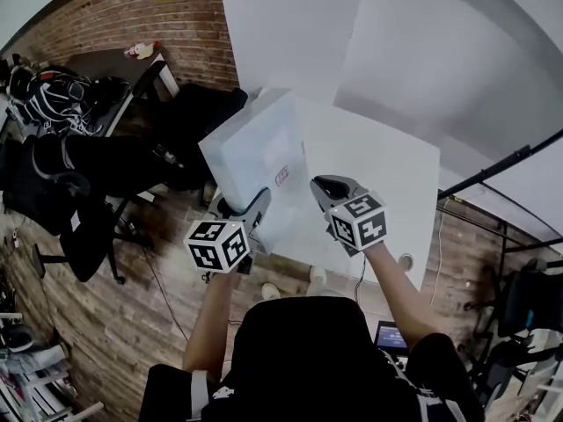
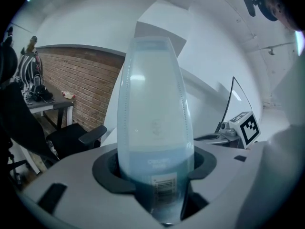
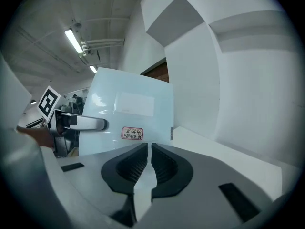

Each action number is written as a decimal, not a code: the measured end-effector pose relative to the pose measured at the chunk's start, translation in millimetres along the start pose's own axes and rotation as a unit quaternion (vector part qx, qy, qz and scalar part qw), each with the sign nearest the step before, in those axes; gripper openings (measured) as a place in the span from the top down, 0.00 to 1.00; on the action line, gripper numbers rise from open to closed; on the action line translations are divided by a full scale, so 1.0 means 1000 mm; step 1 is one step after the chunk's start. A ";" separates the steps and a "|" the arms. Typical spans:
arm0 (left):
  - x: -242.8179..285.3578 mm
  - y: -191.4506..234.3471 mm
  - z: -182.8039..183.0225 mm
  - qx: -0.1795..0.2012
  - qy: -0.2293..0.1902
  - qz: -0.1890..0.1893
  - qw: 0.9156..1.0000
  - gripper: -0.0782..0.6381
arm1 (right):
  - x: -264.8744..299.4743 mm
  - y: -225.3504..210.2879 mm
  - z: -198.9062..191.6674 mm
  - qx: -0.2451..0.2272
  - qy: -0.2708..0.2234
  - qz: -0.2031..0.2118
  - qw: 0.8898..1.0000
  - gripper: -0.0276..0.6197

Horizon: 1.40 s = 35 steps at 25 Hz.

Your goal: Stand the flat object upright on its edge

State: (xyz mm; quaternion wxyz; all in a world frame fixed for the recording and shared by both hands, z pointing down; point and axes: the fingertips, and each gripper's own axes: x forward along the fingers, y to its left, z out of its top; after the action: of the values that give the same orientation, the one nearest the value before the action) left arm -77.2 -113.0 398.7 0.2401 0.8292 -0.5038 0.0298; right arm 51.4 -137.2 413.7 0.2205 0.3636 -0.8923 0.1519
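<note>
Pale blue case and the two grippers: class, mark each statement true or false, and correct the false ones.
1. The left gripper is clamped on the pale blue case. True.
2. The pale blue case lies flat on the table. False: it is tipped up above the table, with its broad face towards the right gripper.
3. The right gripper's jaws stand wide apart. False: they are almost together.
4. A red-bordered label shows on the case's broad face. True.

An office: swivel chairs (image 1: 84, 222), desk (image 1: 104, 63), brick wall (image 1: 167, 11).
</note>
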 end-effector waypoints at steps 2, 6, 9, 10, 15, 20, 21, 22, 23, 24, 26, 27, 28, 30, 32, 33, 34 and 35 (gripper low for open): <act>0.003 -0.001 0.004 0.004 0.000 -0.009 1.000 0.50 | -0.002 -0.002 0.002 0.006 -0.005 -0.011 1.000 0.87; 0.006 -0.001 0.009 0.019 0.001 -0.018 1.000 0.50 | -0.003 -0.002 0.006 0.016 -0.014 -0.029 0.999 0.87; 0.010 -0.001 0.011 0.027 0.002 -0.019 0.999 0.50 | -0.003 -0.003 0.009 0.019 -0.018 -0.036 0.999 0.87; 0.011 -0.001 0.012 0.027 0.002 -0.020 0.999 0.50 | -0.003 -0.004 0.010 0.019 -0.018 -0.038 0.999 0.87; 0.021 -0.004 0.019 0.033 -0.002 -0.023 0.999 0.50 | -0.006 -0.013 0.016 0.025 -0.027 -0.046 0.998 0.87; 0.035 -0.009 0.024 0.035 -0.002 -0.012 0.999 0.50 | -0.009 -0.027 0.017 0.031 -0.031 -0.043 0.998 0.87; 0.038 -0.009 0.026 0.037 -0.003 -0.009 0.999 0.50 | -0.009 -0.030 0.018 0.032 -0.033 -0.040 0.998 0.87; 0.042 -0.011 0.027 0.039 -0.003 -0.007 0.999 0.50 | -0.009 -0.033 0.020 0.032 -0.036 -0.038 0.998 0.87; 0.045 -0.013 0.028 0.041 -0.003 -0.005 0.999 0.50 | -0.010 -0.036 0.020 0.032 -0.038 -0.036 0.998 0.87; 0.049 -0.015 0.028 0.042 -0.003 -0.003 0.999 0.50 | -0.010 -0.040 0.020 0.032 -0.038 -0.034 0.998 0.87; 0.056 -0.017 0.029 0.043 -0.004 0.002 0.999 0.50 | -0.010 -0.046 0.019 0.033 -0.038 -0.029 0.998 0.87; 0.059 -0.018 0.029 0.043 -0.004 0.005 0.999 0.50 | -0.009 -0.050 0.019 0.034 -0.038 -0.026 0.998 0.87; 0.063 -0.019 0.029 0.042 -0.005 0.008 0.999 0.50 | -0.009 -0.054 0.018 0.034 -0.037 -0.023 0.998 0.87; 0.070 -0.023 0.027 0.039 -0.008 0.016 0.999 0.50 | -0.011 -0.064 0.015 0.035 -0.037 -0.019 0.999 0.87; 0.078 -0.030 0.025 0.039 -0.009 0.022 0.999 0.50 | -0.015 -0.075 0.012 0.038 -0.039 -0.015 0.998 0.87; 0.082 -0.033 0.023 0.040 -0.008 0.026 0.999 0.50 | -0.017 -0.080 0.011 0.039 -0.040 -0.012 0.998 0.87; 0.085 -0.035 0.022 0.041 -0.008 0.029 0.999 0.50 | -0.018 -0.083 0.009 0.039 -0.040 -0.009 0.998 0.87; 0.087 -0.037 0.021 0.043 -0.008 0.033 0.998 0.50 | -0.019 -0.086 0.007 0.039 -0.039 -0.005 0.998 0.87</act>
State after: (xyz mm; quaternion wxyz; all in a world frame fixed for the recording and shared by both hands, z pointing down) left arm -6.7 -179.8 391.5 0.1986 0.8219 -0.5313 0.0525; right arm 123.0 -188.7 407.9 0.1718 0.3825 -0.8915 0.1714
